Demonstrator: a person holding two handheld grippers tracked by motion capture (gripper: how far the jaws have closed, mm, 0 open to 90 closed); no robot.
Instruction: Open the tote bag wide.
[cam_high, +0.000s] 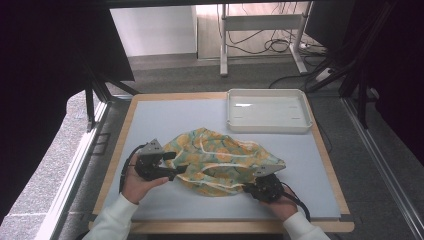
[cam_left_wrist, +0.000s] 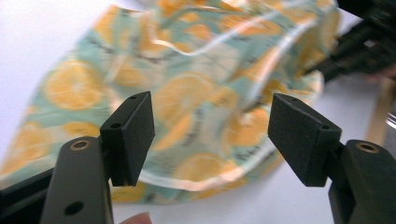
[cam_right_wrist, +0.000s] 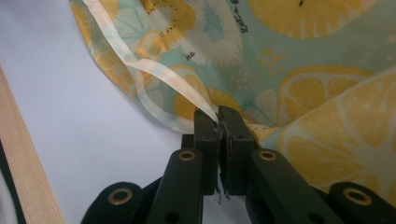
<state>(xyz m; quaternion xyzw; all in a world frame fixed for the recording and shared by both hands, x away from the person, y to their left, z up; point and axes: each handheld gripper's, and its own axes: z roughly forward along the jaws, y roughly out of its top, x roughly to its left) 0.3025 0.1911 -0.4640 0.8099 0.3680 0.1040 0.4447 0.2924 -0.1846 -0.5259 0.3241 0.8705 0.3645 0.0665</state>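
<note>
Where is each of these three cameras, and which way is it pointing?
High view: fixed above the person's side, looking forward and down on the table, cloth and tray; both sleeves, hands and grippers show.
Left gripper view: rides the left gripper, looking along its open jaws at the cloth; a fingertip shows at the bottom.
Right gripper view: rides the right gripper, looking along its jaws, shut on the cloth's edge.
All three share the cloth and table.

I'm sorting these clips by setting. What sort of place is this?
Probably a lab or office workspace set up for recording, not a home: a wood-edged table with a plain grey top, grey carpet floor, and a metal desk frame with loose cables behind it.
</note>
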